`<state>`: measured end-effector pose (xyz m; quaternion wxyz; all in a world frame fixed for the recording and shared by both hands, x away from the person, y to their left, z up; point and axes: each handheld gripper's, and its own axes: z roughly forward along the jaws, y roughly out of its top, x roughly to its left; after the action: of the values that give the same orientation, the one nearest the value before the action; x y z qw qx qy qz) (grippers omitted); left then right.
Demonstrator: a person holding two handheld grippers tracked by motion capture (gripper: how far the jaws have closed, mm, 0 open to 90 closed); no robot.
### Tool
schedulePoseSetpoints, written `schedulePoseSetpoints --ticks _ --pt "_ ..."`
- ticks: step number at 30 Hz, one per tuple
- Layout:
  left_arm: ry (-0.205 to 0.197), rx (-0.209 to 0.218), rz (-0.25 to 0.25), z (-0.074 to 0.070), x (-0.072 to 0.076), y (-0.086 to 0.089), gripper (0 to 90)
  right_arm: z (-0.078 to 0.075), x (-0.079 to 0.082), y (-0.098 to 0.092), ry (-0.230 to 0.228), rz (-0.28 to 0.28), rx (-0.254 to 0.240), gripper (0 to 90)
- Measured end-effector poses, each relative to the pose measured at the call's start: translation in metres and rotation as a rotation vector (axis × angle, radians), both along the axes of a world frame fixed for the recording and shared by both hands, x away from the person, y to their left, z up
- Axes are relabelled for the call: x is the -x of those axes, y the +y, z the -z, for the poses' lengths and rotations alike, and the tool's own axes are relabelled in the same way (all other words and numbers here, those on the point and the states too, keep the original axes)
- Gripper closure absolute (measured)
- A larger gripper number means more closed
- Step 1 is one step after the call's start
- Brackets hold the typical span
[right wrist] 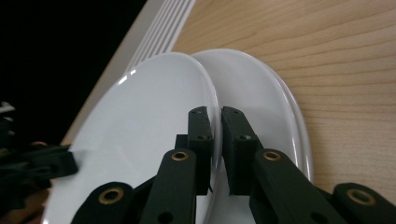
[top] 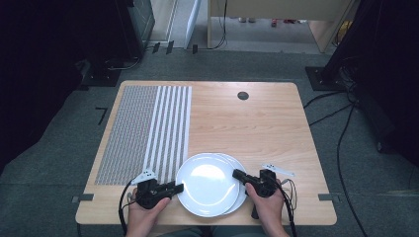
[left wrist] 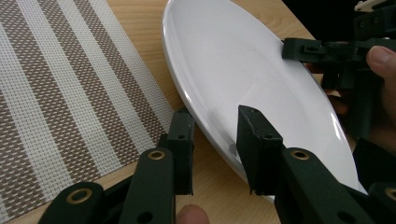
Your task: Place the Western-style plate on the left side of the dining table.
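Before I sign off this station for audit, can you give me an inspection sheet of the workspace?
Surface: light wooden table, a small dark round grommet near its far edge.
Job's things: two round white plates; the top plate lies offset over the lower plate, beside the striped woven placemat.
Clutter: a small white part right of the plates.
Grippers: left gripper clamps the top plate's left rim; right gripper clamps its right rim.
Cables: one trails from each gripper; more on the floor.
Surroundings: grey carpet, dark equipment, wooden furniture behind.
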<state>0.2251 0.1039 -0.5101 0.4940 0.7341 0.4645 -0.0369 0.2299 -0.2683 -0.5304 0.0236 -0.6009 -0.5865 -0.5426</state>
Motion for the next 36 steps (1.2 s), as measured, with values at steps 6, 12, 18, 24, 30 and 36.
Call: schedulePoseSetpoints --ticks 6,12,18,24,30,36 --pt "0.006 0.002 -0.012 -0.001 0.000 0.000 68.9 -0.004 0.003 -0.005 -0.001 0.006 -0.109 86.8" --pt "0.006 0.005 -0.017 -0.001 0.000 0.002 69.7 -0.005 0.005 -0.005 -0.009 0.003 -0.138 86.9" --pt "0.007 0.010 -0.016 -0.003 0.000 0.001 71.0 -0.008 0.007 -0.005 -0.011 0.009 -0.141 88.1" --pt "0.017 0.021 -0.016 -0.003 0.001 0.001 71.6 -0.007 0.008 -0.008 0.034 0.020 -0.178 88.8" --pt "0.013 0.001 -0.031 -0.006 0.002 0.002 71.7 -0.008 0.009 -0.006 0.060 0.021 -0.183 88.8" --pt "-0.002 0.006 -0.032 -0.015 0.002 0.005 72.2 -0.014 0.007 -0.005 0.052 0.009 -0.203 88.6"
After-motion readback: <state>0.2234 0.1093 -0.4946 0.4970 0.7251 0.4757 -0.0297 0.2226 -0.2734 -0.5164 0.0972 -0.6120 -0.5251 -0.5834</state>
